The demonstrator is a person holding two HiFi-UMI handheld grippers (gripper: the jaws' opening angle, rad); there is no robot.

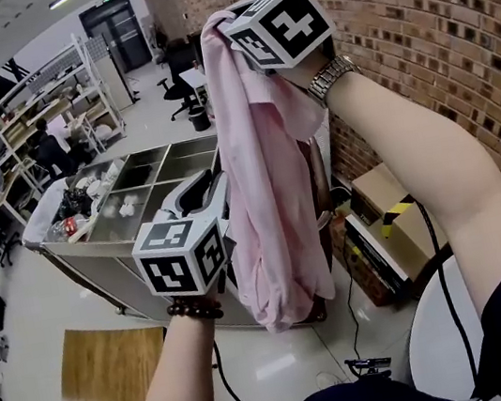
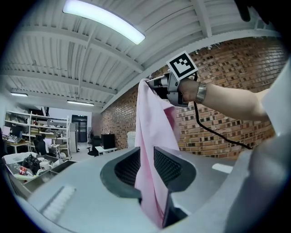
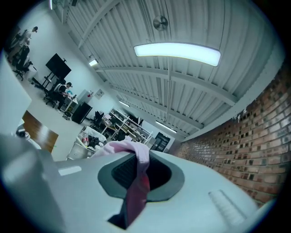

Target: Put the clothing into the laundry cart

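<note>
Pink garment (image 1: 268,192) suspended in the air between two hand-held grippers, in front of a brick wall (image 1: 411,25). The right gripper (image 1: 220,27), raised high, has its jaws clenched on the garment's upper edge; in the right gripper view the cloth is pinched between the pads and drapes over one jaw. The left gripper (image 1: 214,191), lower, grasps the hanging cloth at mid-height, a fold running between its ribbed pads (image 2: 166,166). The garment's lower end hangs free, above the floor. A metal cart (image 1: 105,240) with open compartments stands behind the garment, beyond the left gripper, apart from the cloth.
</note>
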